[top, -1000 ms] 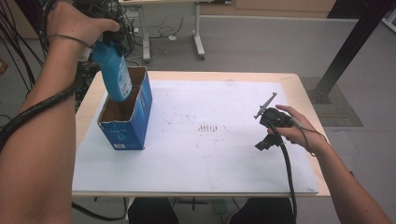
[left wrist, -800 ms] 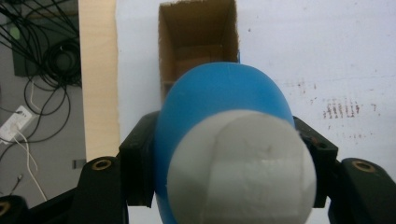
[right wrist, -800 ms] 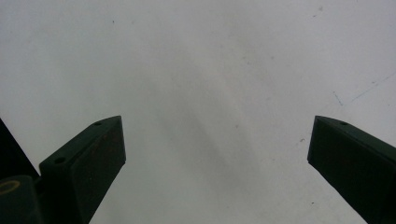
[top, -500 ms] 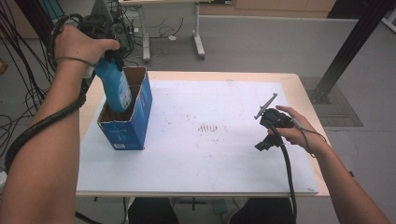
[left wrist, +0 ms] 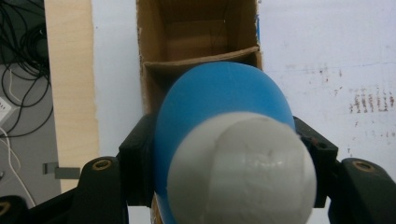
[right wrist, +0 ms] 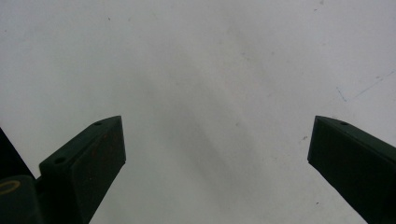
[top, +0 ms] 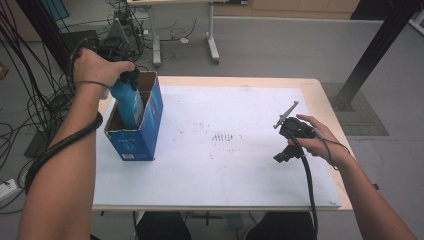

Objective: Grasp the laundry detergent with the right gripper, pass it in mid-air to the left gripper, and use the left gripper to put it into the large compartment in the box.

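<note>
— From above, what's the left hand doing?

— The left tongs (top: 131,79) are pinching a blue bottle (top: 128,105) by its upper end, and it has dropped lower than it was a second ago. Now its lower half sits inside the open blue box (top: 134,142) near the worktop's (top: 210,175) left edge. So I'd say the packing is nearly done; it only needs lowering to the bottom and letting go.

— And looking along the left tongs?

— The bottle's white cap (left wrist: 240,170) is right up close, black jaws pressed on the blue body (left wrist: 219,93) on both sides. Beyond it you see the box's brown cardboard inside (left wrist: 196,32), with a divider across; the bottle is going into the nearer compartment.

— The right side?

— From above, the right tongs (top: 285,116) rest near the worktop's right edge, where they were before. Their own view shows the jaws spread wide over bare white surface (right wrist: 196,70), holding nothing.
</note>
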Available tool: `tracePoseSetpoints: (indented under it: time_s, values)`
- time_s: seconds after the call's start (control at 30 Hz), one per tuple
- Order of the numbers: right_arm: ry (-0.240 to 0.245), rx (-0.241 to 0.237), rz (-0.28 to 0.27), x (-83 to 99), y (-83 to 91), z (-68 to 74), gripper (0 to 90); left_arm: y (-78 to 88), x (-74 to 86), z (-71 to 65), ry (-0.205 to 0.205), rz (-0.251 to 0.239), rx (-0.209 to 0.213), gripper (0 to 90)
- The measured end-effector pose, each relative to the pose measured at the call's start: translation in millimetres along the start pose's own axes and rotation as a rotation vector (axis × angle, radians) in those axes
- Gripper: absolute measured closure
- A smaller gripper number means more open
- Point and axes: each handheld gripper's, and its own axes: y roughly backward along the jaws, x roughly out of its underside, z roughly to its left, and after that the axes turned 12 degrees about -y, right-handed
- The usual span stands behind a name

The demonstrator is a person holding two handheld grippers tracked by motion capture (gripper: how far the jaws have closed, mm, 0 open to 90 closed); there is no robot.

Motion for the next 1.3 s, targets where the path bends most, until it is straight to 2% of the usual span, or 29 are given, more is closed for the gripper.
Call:
tracePoseSetpoints:
  time_s: [0.2, 0.37, 1.0, 1.3]
  values:
    - [-0.002, -0.003, -0.001, 0.4, -1.1, -0.2, 4.0, -19.3, 5.1, 0.4, 0.013, 0.005, -0.004, 37.7]
    - [0.003, -0.005, 0.006, 0.9, -2.7, 0.6, 4.1, -31.6, 9.1, 0.7, 0.007, 0.014, -0.006, 37.7]
    - [0.003, -0.002, 0.012, 0.1, -3.6, 1.8, 4.1, -65.6, 18.5, -0.5, 0.024, 0.049, 0.017, 37.7]
    - [0.005, -0.002, 0.016, -0.6, -4.1, 2.1, 4.1, -75.5, 22.1, -2.3, 0.025, 0.055, 0.019, 37.6]
